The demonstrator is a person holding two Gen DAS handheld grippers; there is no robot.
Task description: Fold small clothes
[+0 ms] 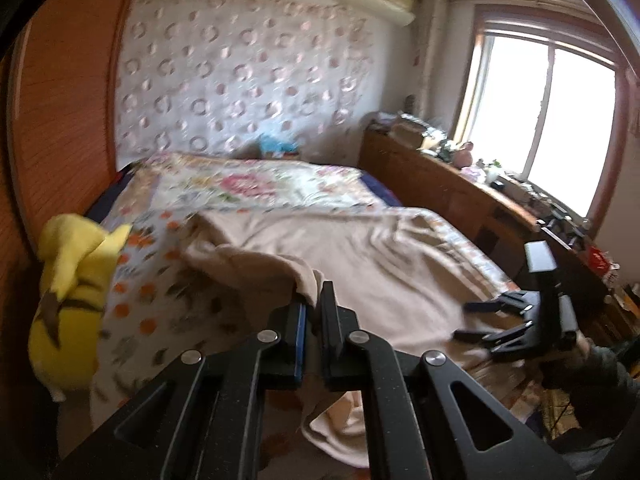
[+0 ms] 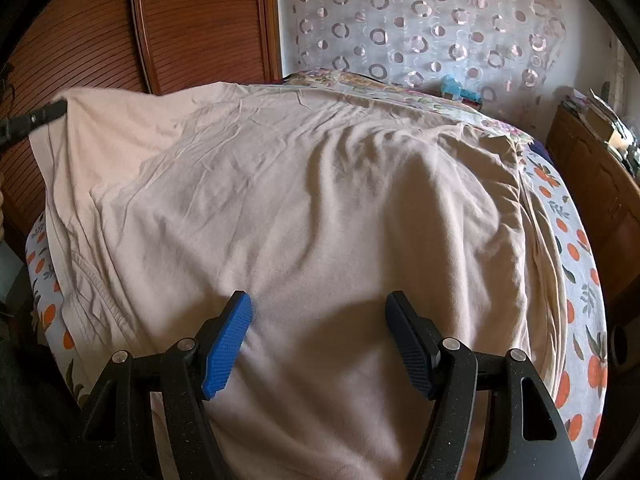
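A beige garment (image 2: 304, 184) lies spread over the bed, and it also shows in the left wrist view (image 1: 360, 248). My left gripper (image 1: 316, 292) is shut on the beige garment's edge and lifts that edge off the bed; its tip shows at the far left of the right wrist view (image 2: 36, 118). My right gripper (image 2: 320, 312) is open, its blue pads (image 2: 230, 344) just above the cloth near the front. It also shows open in the left wrist view (image 1: 472, 320), at the garment's right side.
The bed has an orange-print sheet (image 2: 576, 264) and a floral quilt (image 1: 248, 188) at its far end. A yellow plush toy (image 1: 72, 292) sits at the left edge. A cluttered wooden cabinet (image 1: 460, 184) runs under the window. A wooden wardrobe (image 2: 160, 24) stands left.
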